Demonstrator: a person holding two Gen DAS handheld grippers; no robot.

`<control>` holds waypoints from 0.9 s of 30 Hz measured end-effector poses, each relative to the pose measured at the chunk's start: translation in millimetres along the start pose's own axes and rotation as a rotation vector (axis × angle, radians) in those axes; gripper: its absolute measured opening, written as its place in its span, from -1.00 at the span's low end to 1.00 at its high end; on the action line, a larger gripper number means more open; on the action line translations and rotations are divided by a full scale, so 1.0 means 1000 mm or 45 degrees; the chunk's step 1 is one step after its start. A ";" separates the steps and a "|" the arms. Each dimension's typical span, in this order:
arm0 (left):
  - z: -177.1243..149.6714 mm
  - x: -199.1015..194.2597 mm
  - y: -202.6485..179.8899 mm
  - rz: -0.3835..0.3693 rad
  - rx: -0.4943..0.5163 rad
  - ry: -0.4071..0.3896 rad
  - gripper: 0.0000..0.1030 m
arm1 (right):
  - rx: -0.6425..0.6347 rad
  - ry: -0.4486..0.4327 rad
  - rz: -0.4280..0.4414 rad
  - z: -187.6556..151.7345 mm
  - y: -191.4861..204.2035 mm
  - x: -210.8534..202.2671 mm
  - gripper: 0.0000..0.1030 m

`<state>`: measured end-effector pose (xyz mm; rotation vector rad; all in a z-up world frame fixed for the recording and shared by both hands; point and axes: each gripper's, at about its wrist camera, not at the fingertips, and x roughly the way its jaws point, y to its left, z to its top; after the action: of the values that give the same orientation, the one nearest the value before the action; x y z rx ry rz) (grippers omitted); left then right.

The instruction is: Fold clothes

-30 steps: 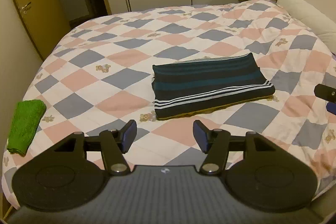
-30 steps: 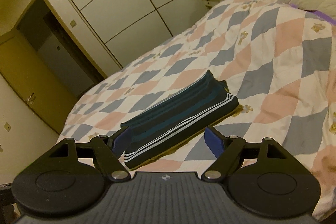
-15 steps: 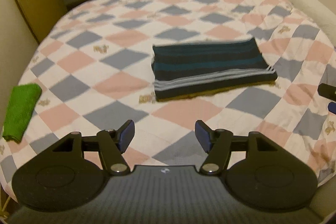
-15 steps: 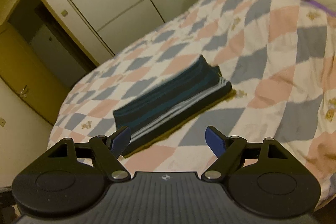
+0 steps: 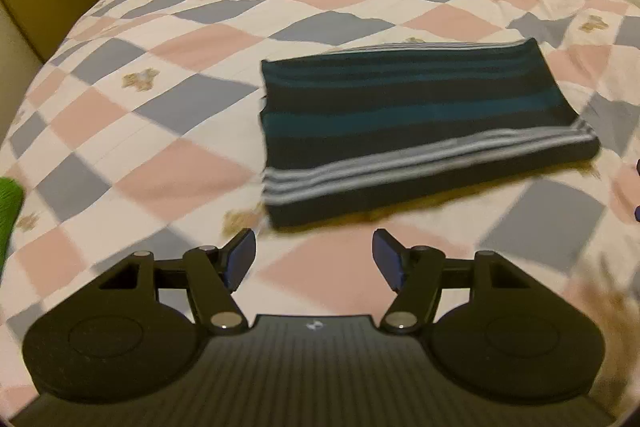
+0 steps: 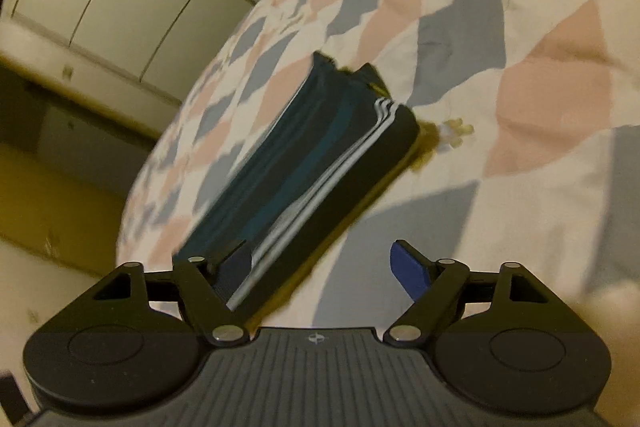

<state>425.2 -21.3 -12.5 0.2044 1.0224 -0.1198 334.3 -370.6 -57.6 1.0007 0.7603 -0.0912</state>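
Folded striped garment (image 5: 420, 135) flat on checked bed quilt (image 5: 192, 107), left gripper (image 5: 314, 259) fingers apart at its 6 o'clock edge, right gripper (image 6: 322, 267) fingers apart, empty, green cloth (image 5: 8, 211) at 9 o'clock

Both tongs, left (image 5: 314, 259) and right (image 6: 322, 267), have moved closer to the folded garment (image 5: 420, 135), the right tilting.

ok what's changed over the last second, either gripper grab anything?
No grab. Both grippers closed in on the folded striped garment: the left gripper moved forward toward its near edge, the right gripper came in and rolled, so its view tilts. Both jaws stayed open and empty. The garment stayed folded in the same spot on the checked quilt.
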 end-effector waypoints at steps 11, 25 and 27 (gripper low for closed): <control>0.034 0.100 0.002 -0.057 0.066 -0.104 0.19 | 0.487 -0.131 0.079 0.042 -0.090 0.103 0.36; 0.040 0.179 0.024 -0.222 0.154 0.000 -0.48 | 0.283 -0.146 -0.125 0.056 -0.069 0.151 -0.50; 0.041 0.173 0.028 -0.236 0.163 -0.022 -0.48 | 0.178 -0.155 -0.213 0.059 -0.049 0.150 -0.52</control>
<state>554.7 -3.8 -136.8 0.2243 1.0161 -0.3557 457.1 -404.8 -167.1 1.0526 0.7325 -0.3510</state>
